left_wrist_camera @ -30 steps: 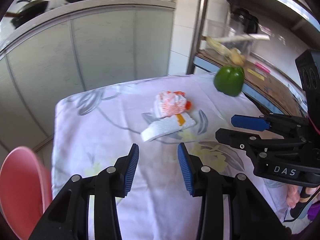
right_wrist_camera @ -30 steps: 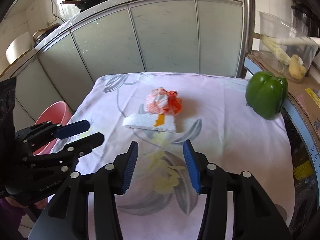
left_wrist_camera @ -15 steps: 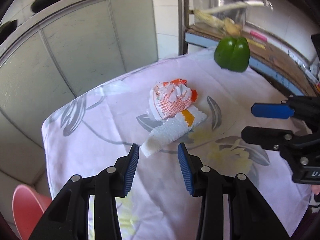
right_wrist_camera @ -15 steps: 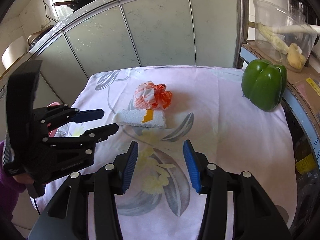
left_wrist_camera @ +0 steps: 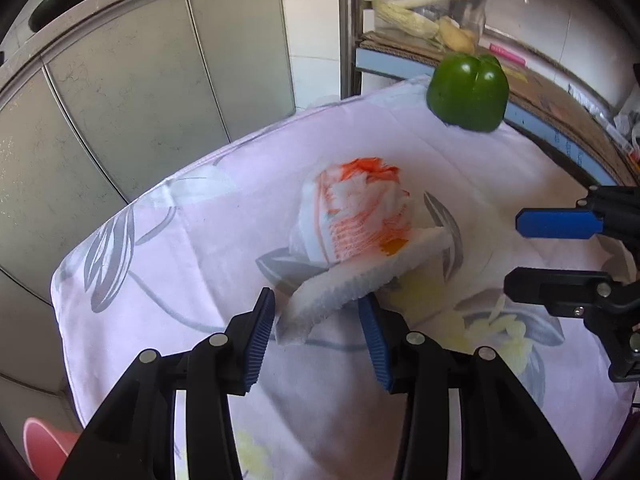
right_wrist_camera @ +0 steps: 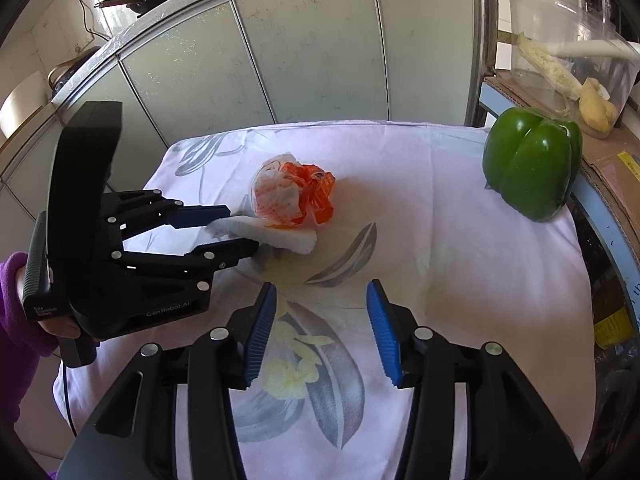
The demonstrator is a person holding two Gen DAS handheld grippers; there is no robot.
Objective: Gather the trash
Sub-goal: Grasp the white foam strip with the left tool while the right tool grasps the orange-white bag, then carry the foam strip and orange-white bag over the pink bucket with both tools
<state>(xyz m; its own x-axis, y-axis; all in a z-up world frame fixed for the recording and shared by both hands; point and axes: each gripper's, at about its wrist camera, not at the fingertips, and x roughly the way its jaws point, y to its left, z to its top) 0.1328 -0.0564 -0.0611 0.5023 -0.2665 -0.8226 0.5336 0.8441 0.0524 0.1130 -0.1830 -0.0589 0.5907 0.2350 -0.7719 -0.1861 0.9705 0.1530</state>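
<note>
A white foam slab [left_wrist_camera: 356, 280] lies on the flowered tablecloth [left_wrist_camera: 168, 280], with a crumpled white and orange wrapper [left_wrist_camera: 356, 212] resting against its far side. My left gripper [left_wrist_camera: 320, 320] is open, with the near end of the foam slab between its blue pads. The same shows in the right wrist view, where the left gripper [right_wrist_camera: 236, 232] straddles the foam slab [right_wrist_camera: 280, 236] beside the wrapper [right_wrist_camera: 292, 196]. My right gripper [right_wrist_camera: 320, 328] is open and empty, hovering over the cloth nearer the front.
A green bell pepper [right_wrist_camera: 532, 160] stands at the table's far right corner. A metal rack with a cardboard-lined shelf [right_wrist_camera: 608, 168] and a clear tub [right_wrist_camera: 560, 56] is on the right. Grey cabinet doors [right_wrist_camera: 312, 52] are behind. A pink bin [left_wrist_camera: 44, 448] sits low left.
My left gripper has moved forward until its open fingers straddle the near end of the foam slab. The right gripper has stayed open, about where it was.
</note>
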